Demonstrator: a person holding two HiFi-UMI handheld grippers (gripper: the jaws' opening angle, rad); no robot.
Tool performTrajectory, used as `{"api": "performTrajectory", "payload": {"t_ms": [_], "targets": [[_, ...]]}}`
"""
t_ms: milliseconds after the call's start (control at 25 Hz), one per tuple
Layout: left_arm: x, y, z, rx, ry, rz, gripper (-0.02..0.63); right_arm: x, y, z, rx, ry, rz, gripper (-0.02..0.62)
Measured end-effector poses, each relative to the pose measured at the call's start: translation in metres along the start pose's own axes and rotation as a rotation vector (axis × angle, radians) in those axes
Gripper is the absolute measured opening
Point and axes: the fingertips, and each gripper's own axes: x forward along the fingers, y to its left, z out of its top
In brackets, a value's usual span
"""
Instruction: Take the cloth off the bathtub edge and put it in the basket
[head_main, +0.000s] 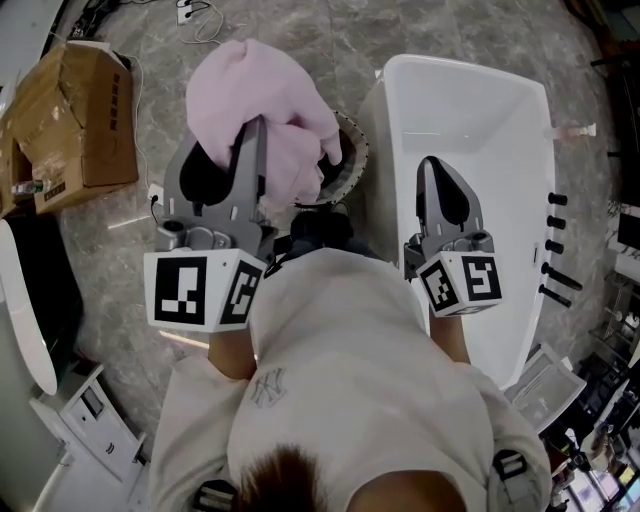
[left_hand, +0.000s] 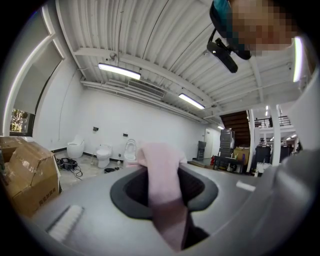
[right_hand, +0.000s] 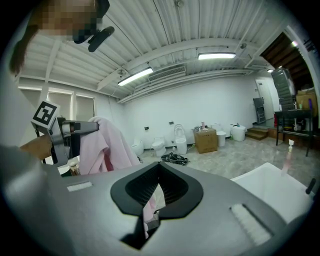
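A pink cloth (head_main: 262, 105) hangs bunched from my left gripper (head_main: 255, 125), which is shut on it and holds it above the woven basket (head_main: 352, 150) beside the white bathtub (head_main: 480, 110). In the left gripper view the cloth (left_hand: 162, 185) runs pinched between the jaws of the left gripper (left_hand: 160, 150). My right gripper (head_main: 432, 165) hovers over the tub's near rim with its jaws together and nothing in them. The right gripper view shows the right gripper (right_hand: 160, 164) shut, with the cloth (right_hand: 102, 145) draped from the left gripper (right_hand: 75, 127) at the left.
A cardboard box (head_main: 80, 120) stands on the marble floor at the left, with cables and a power strip (head_main: 190, 12) behind it. Black tap fittings (head_main: 555, 215) line the tub's right side. Toilets (left_hand: 104, 152) stand along the far wall.
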Motion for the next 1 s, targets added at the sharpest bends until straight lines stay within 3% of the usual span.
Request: {"api": "performTrajectory", "payload": {"t_ms": [1000], "targets": [[0.018,0.014,-0.064,-0.015,0.102,-0.052,0.161,-0.008,0.012,-0.008,-0.025,0.042,-0.057,0.0]]}}
